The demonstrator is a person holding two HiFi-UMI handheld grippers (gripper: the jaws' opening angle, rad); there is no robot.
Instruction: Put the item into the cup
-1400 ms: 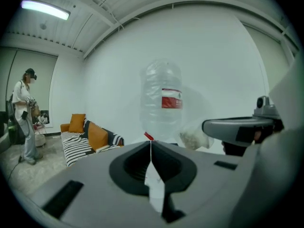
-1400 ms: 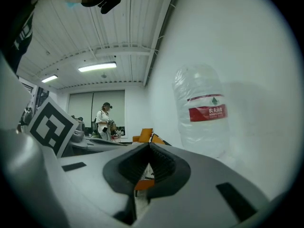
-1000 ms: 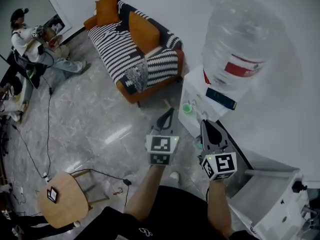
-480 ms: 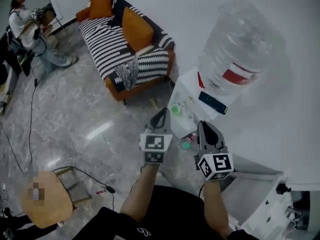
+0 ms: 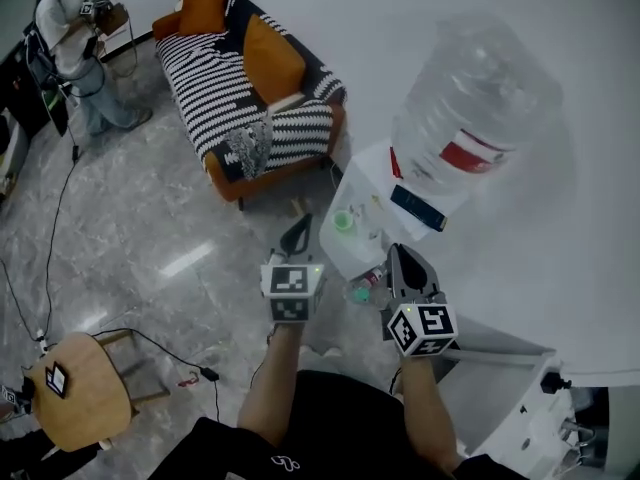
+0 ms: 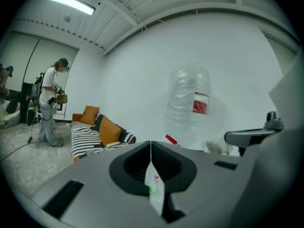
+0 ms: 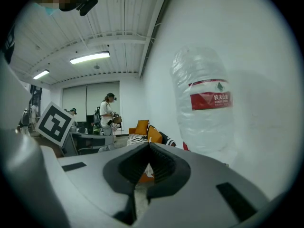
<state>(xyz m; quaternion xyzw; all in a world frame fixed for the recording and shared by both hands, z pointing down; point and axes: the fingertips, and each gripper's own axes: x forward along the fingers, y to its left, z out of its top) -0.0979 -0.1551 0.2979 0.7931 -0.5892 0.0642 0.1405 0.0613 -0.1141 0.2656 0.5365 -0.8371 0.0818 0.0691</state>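
A small green cup (image 5: 343,221) stands on the white water dispenser (image 5: 372,190), under the big clear bottle (image 5: 470,118). My left gripper (image 5: 302,220) points at the cup from just to its left, jaws shut. In the left gripper view (image 6: 151,144) a white sliver with a green spot shows in the slit; I cannot tell whether it is held. My right gripper (image 5: 396,252) is shut at the dispenser's front; its own view (image 7: 149,145) shows nothing between the jaws. A small greenish-pink object (image 5: 365,286) lies between the two grippers.
A striped sofa (image 5: 250,98) with orange cushions stands behind the dispenser. A round wooden stool (image 5: 85,388) with a cable beside it is at the lower left. A person (image 5: 70,28) stands far back left. A white machine (image 5: 500,408) is at my right.
The whole view has slid, so dispenser and both grippers sit further left in frame. Both grippers stay shut beside the dispenser. The person at the back left has moved further away.
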